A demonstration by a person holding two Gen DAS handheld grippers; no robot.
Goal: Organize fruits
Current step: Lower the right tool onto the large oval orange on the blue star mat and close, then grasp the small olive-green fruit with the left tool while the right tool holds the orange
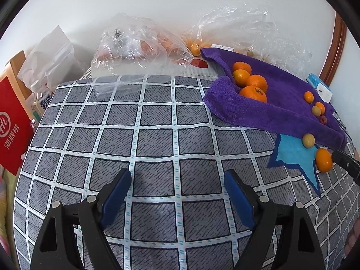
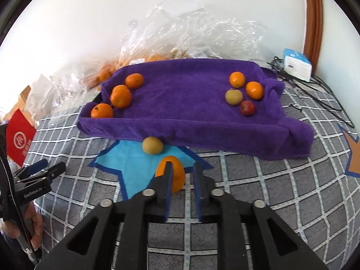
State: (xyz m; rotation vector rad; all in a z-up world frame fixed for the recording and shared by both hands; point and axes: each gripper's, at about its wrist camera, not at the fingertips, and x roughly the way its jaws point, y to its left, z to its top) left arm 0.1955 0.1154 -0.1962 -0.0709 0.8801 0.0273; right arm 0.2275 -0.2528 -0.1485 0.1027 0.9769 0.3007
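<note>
The right gripper [image 2: 182, 180], jaws parted, is straddling an orange [image 2: 175, 175] at six o'clock of the purple towel [image 2: 191, 103]; squeezing looks next, while the left gripper [image 1: 177, 186] is hovering released.

Open checked worktop [image 1: 157, 139] ahead of my left fingers [image 1: 121, 186], nothing on it. On the right, an orange [image 2: 176, 173] sits at my fingertips, a yellow-green fruit [image 2: 152, 145] just beyond. Behind that, the purple towel's [image 2: 180, 126] raised front edge blocks a low, straight pass.
</note>
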